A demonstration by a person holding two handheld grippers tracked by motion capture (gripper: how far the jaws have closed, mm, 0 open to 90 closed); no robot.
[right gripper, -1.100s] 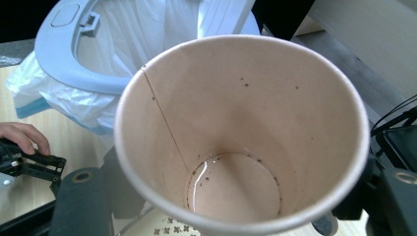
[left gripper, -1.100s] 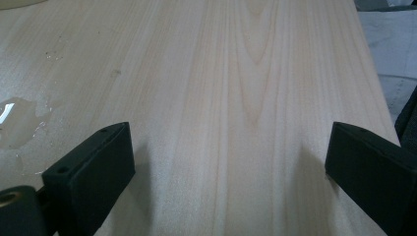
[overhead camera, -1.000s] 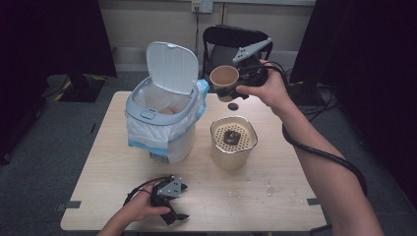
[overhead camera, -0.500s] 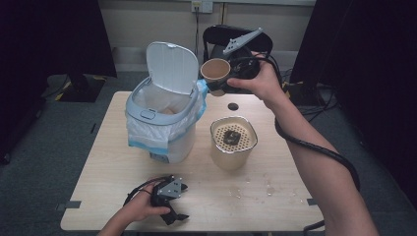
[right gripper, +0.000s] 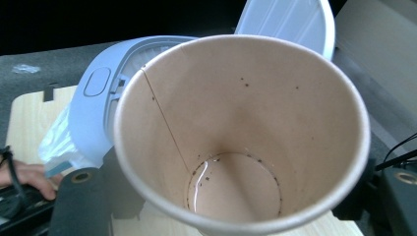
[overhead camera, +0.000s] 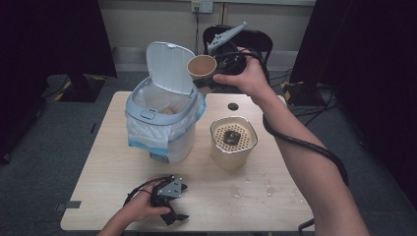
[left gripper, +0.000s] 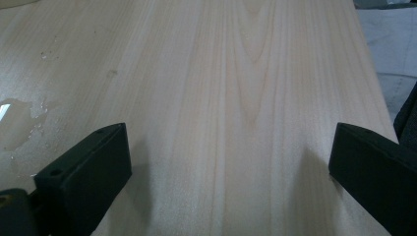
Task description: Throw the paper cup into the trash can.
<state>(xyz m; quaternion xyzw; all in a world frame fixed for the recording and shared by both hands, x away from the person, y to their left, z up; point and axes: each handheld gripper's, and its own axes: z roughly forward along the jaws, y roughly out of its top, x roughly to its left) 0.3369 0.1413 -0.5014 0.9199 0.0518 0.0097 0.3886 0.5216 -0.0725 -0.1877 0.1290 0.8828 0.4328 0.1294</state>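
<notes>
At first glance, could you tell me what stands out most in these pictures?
The right gripper holds a nearly empty paper cup tipped on its side, above the open, bag-lined bin at the table's left. Beside the bin stands a beige strainer container; the left gripper rests open near the front edge.

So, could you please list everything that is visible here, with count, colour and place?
Brown paper cup: one, tilted, held above the bin.
Pale blue plastic bin: one, lid open, white bag liner, table's left-centre.
Cream strainer container: one, dark dregs on its mesh, right of the bin.
Small black round cap: one, behind the container.
Spilled drops: several, clear, near front edge.
Light wooden table: one.
Black chair: one, behind the table.
Right tongs: black, shut on the cup.
Left tongs: black, open, resting at front edge.
</notes>
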